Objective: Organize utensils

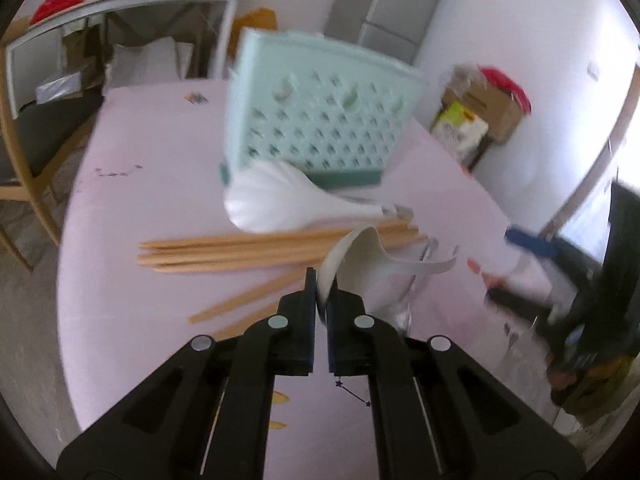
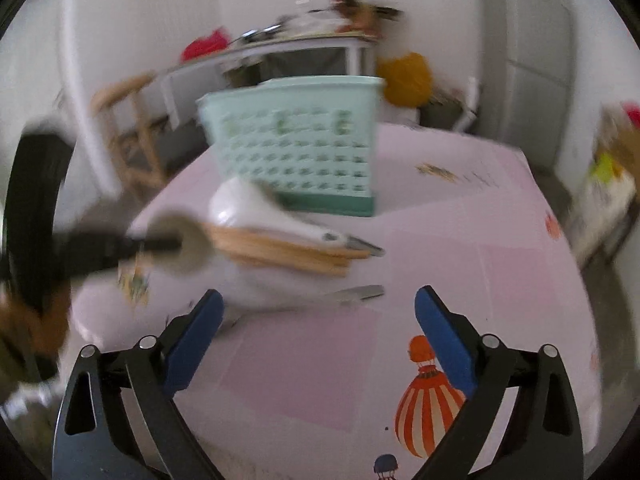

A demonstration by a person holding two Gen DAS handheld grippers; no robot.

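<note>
L gripper (image 1: 322,300) is clenched on the rim of a small white spoon (image 1: 360,258), bowl tipped on edge, handle sticking out to the right above the table (image 1: 120,208). R gripper (image 2: 318,312) is released, blue pads (image 2: 444,344) spread wide w/ nothing between them; it hangs over the near part of the pink tablecloth by a printed balloon (image 2: 426,408).

Mint utensil basket (image 1: 316,120) stands upright toward the far edge of the table, about mid-width. A large white rice scoop (image 1: 280,200) lies just in front of it, head touching the basket's dark base. Wooden chopsticks (image 1: 240,250) lie in a loose bundle across the middle of the table, partly under the scoop's handle; 2 more lie apart, nearer the L gripper. Right-wrist view is blurred: a metal utensil (image 2: 356,294) lies near the chopsticks, type unclear.
</note>
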